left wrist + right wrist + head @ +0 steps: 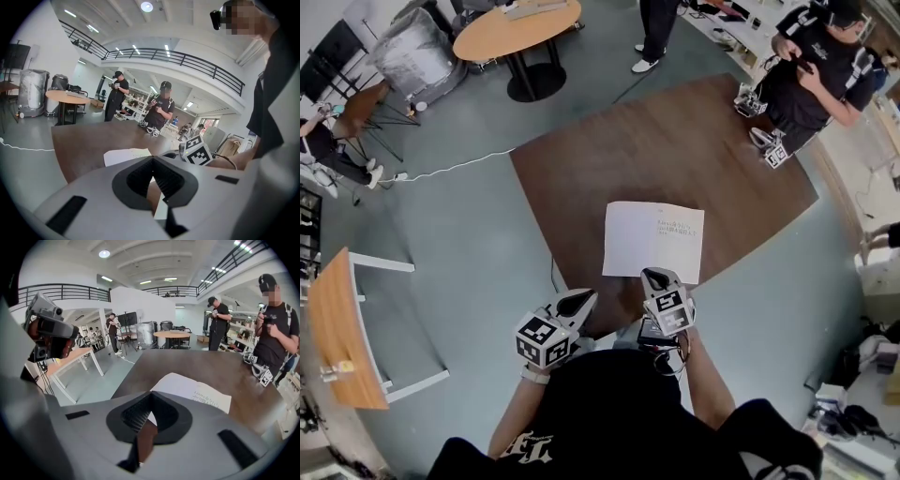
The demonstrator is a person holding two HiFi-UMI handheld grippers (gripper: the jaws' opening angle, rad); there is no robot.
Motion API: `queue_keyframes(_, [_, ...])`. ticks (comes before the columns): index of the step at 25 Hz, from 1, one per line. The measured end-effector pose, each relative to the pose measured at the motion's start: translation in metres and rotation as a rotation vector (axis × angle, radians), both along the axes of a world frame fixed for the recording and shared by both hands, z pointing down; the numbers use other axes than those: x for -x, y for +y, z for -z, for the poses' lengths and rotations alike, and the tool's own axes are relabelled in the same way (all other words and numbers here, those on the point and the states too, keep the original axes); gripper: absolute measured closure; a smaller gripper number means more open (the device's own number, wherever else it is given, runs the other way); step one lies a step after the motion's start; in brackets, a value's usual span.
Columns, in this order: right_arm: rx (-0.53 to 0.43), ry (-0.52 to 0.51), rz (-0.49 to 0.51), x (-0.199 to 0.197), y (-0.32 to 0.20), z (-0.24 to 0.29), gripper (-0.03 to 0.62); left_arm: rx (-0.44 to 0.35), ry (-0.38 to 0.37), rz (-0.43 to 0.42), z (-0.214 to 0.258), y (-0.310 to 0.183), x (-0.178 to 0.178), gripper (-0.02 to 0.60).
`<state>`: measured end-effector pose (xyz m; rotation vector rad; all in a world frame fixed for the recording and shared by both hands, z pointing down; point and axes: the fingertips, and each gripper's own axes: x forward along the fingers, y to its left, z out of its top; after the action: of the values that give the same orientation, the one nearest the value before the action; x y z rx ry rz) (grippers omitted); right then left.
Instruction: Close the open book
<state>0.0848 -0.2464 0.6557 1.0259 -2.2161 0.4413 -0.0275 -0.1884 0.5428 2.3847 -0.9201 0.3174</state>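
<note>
Nearest to me, at the near edge of the table (581, 187), I hold both grippers low and close to my body. The left gripper (586, 298) has its jaws drawn together with nothing between them, and it sits to the left of the book, clear of it. The right gripper (652, 275) is likewise pinched closed and empty. Its tip is just at the book's near edge, and from its own view it looks raised above the page rather than touching.

Just beyond lies the book (653, 241) – flat on the table, fully open, white pages up, with a few lines of print on the right-hand page.

As I judge it, nothing of the task is done: no page or cover is lifted. Everything is left to do – get under one side, swing it over, press it shut.
</note>
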Motion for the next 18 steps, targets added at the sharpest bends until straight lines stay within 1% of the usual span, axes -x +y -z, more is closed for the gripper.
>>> queue_keyframes(4, [0.05, 0.041, 0.003, -0.002, 0.003, -0.021, 0.606, 0.015, -0.004, 0.005, -0.005, 0.003, -0.002, 0.578])
queue_keyframes(9, [0.095, 0.082, 0.058, 0.007, 0.011, -0.046, 0.606, 0.042, -0.005, 0.02, -0.014, 0.009, 0.005, 0.578])
queue_keyframes(18, [0.187, 0.056, 0.063, 0.025, 0.017, -0.081, 0.599, 0.076, -0.009, 0.026, -0.027, 0.013, 0.011, 0.578])
